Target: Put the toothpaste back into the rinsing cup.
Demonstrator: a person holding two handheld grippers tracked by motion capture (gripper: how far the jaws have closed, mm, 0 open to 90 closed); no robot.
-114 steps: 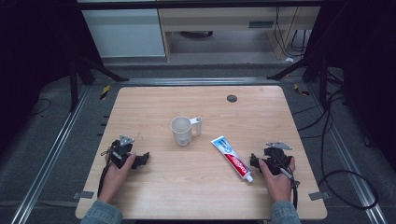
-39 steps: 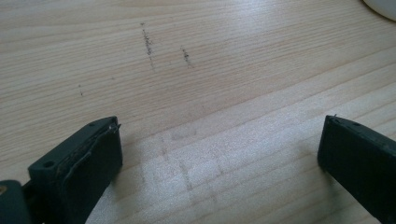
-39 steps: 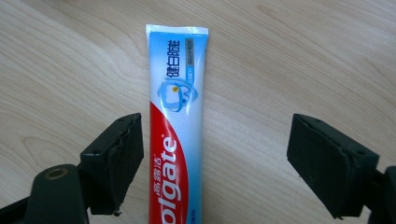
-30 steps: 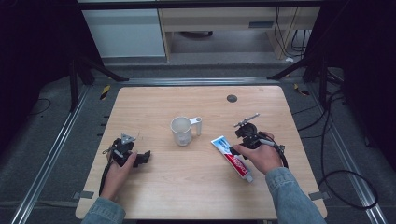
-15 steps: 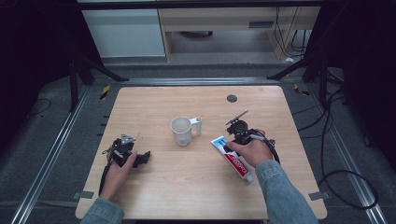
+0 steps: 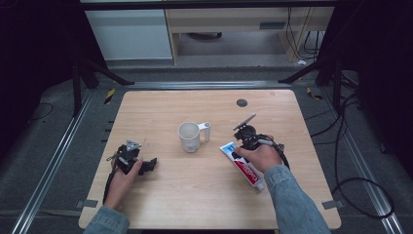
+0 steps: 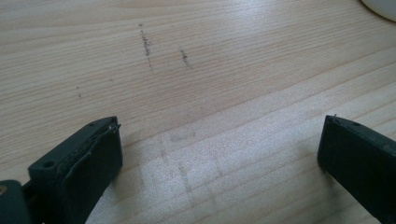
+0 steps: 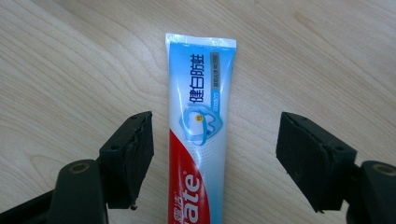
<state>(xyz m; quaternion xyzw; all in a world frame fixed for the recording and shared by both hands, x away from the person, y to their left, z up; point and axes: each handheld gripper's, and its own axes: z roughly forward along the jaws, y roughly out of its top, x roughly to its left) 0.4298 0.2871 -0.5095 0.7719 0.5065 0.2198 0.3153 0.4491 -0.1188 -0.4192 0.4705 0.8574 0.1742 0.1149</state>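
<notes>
Toothpaste tube (image 6: 242,165) lay flat on the wooden table (image 6: 195,200), right of centre, its crimped end pointing toward the far-left and its cap end toward the near-right. The right gripper (image 6: 242,146), held in the person's right hand (image 6: 263,157), was positioned directly over the crimped half of the tube. In the right gripper view its two black jaws stood wide apart, one on each side of the toothpaste tube (image 8: 201,135), neither one touching it. Blue and white print covered the tube's far portion; red print covered the nearer portion.

A white mug (image 6: 190,136) stood upright near the table centre, to the left of the tube and apart from it, handle turned right. A small dark disc (image 6: 242,103) sat near the far edge.

The left gripper (image 6: 146,165), held in the left hand (image 6: 122,175), rested low at the near-left of the table. In the left gripper view its jaws were spread wide over bare wood, with nothing between them.
</notes>
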